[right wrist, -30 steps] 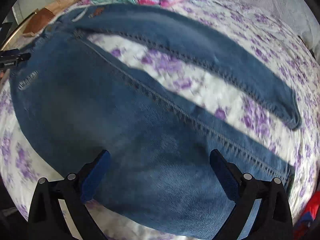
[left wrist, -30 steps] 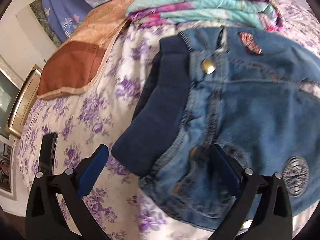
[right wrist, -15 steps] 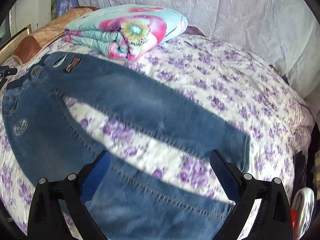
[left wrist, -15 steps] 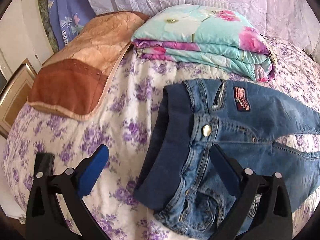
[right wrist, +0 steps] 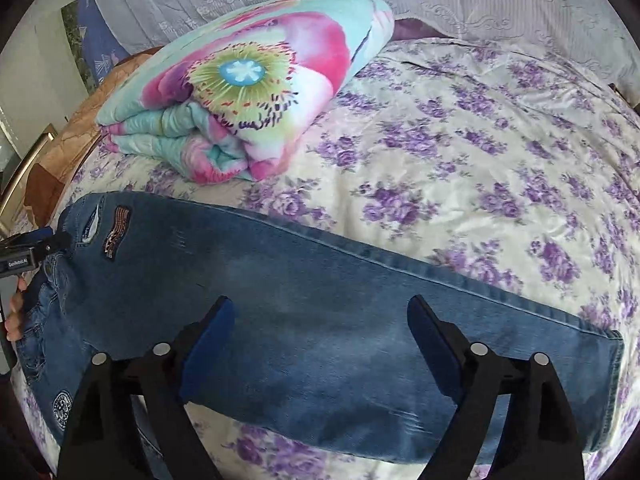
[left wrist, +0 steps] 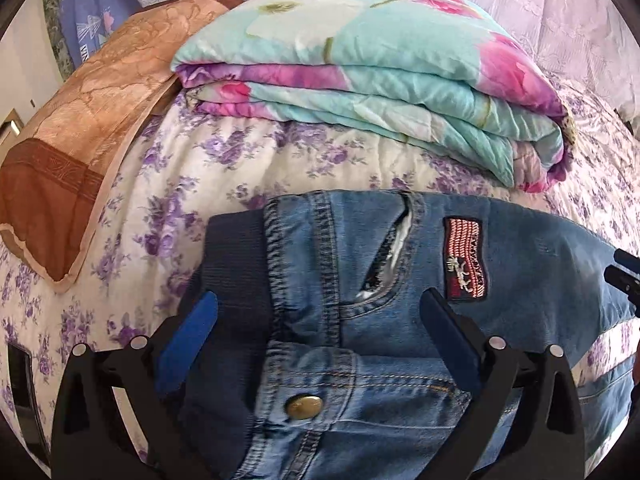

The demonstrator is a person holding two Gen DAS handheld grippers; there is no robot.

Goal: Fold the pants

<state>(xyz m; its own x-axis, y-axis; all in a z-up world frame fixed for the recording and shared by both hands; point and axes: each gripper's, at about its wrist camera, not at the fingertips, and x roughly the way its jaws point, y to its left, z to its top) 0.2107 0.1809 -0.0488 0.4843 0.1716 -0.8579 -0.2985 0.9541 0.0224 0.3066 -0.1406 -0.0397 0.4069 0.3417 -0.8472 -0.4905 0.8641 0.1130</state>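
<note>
My left jaws (left wrist: pixel 316 328) stand wide over the jeans' (left wrist: pixel 360 360) waistband; my right jaws (right wrist: pixel 320 332), closing, seemingly empty, straddle the far leg (right wrist: pixel 360 320) on the bed (right wrist: pixel 480 160), ready to fold.

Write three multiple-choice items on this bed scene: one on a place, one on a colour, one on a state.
1. Where does the folded floral quilt lie?
A. On the bedspread, beyond the jeans
B. On top of the jeans
C. On the floor

2. What colour is the snap button on the jeans?
A. Red
B. Brass
C. White

3. How do the jeans' legs lie?
A. Rolled into a ball
B. Spread apart, bedspread showing between them
C. Stacked one exactly on the other

Answers: 1 A, bedspread shows between quilt and jeans. 2 B, it shines brassy on the waistband. 3 B, floral cloth shows below the far leg.
</note>
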